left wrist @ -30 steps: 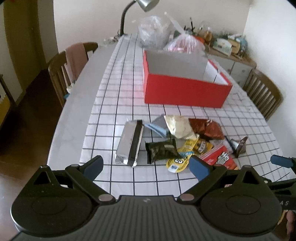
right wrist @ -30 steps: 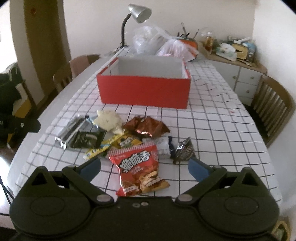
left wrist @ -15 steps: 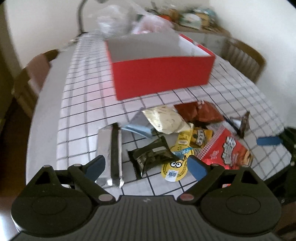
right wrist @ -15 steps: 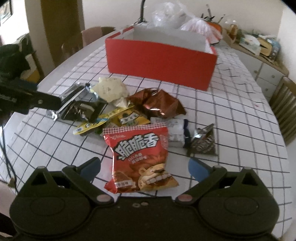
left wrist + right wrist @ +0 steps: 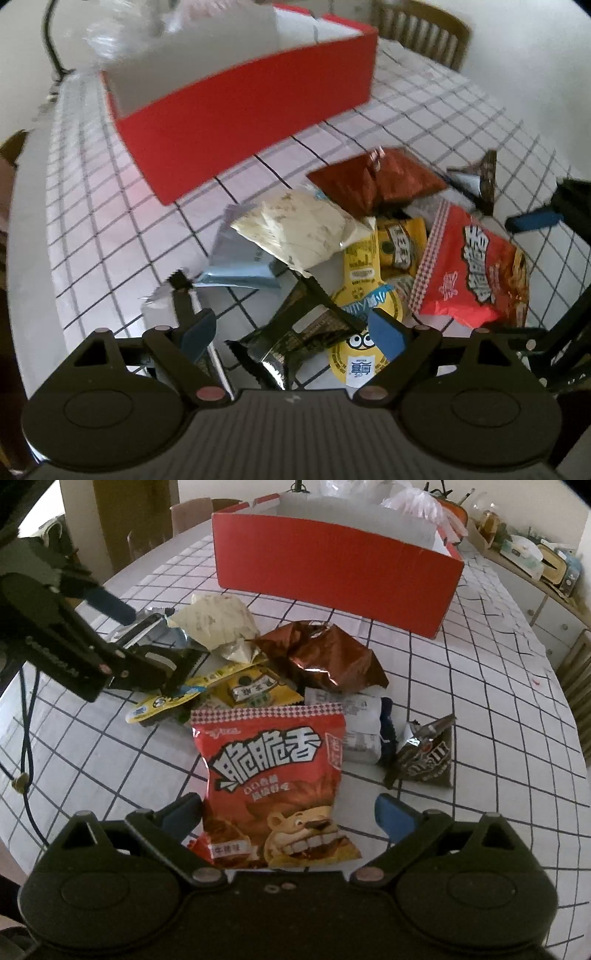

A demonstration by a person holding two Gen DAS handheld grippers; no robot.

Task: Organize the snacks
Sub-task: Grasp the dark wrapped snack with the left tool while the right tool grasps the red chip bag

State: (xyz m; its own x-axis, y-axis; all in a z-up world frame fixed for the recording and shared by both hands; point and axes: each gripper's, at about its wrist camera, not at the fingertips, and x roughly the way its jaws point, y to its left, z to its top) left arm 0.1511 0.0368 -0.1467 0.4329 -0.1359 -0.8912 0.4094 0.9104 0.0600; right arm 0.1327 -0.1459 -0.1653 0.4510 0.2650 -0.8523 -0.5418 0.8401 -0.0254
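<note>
A pile of snack packets lies on the checked tablecloth in front of an open red box (image 5: 240, 103), which also shows in the right wrist view (image 5: 332, 576). My left gripper (image 5: 293, 332) is open, its fingers on either side of a dark green packet (image 5: 295, 336). My right gripper (image 5: 288, 812) is open, its fingers on either side of the lower end of a red chip bag (image 5: 273, 775). The red chip bag also shows in the left wrist view (image 5: 476, 266). The left gripper shows in the right wrist view (image 5: 144, 642) over the pile's left side.
The pile holds a cream packet (image 5: 299, 229), a brown foil bag (image 5: 325, 657), yellow packets (image 5: 255, 690), a white wrapped snack (image 5: 354, 723) and a dark triangular packet (image 5: 424, 757). Chairs (image 5: 424, 29) stand around the table. A sideboard (image 5: 535, 561) is at the back right.
Both grippers have moved forward and down towards the pile. The left now straddles the dark green packet; the right now straddles the red chip bag.
</note>
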